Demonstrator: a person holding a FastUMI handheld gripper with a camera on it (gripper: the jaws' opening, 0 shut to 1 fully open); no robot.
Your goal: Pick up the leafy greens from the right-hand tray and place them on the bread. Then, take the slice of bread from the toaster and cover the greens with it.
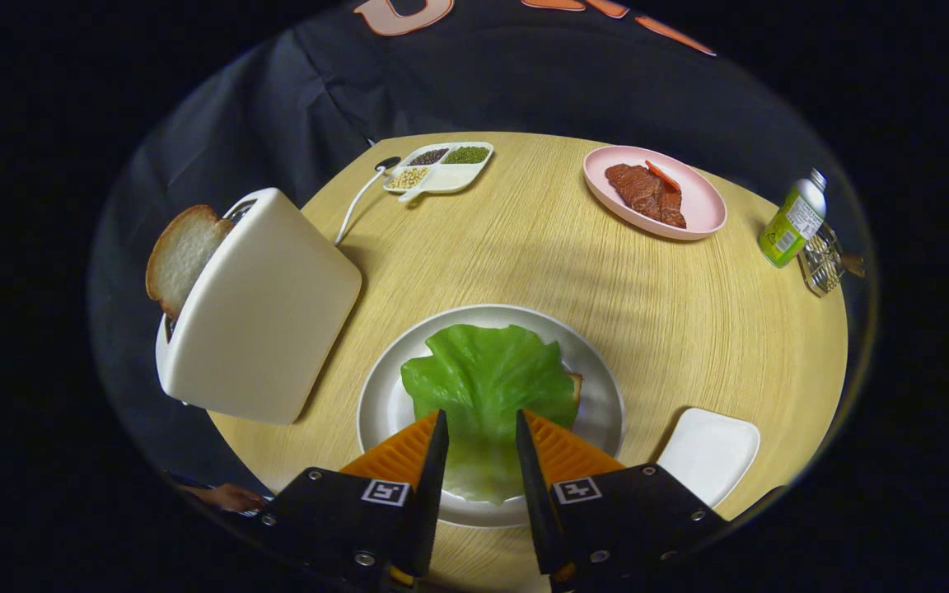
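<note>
While lettuce (483,387) lies over bread (576,385) on plate (384,403) | gripper (479,432) spread, empty, apparently released | toaster (264,309) slice (180,257) at 10 o'clock, likely next.

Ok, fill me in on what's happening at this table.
A person is building a sandwich with a handheld gripper. The lettuce leaf already lies over the bread on the white plate, and the gripper's fingers stand apart on either side of the leaf's near end, not pressing it. The second bread slice sticks out of the toaster, not yet taken. The small white tray sits beside the plate.
</note>
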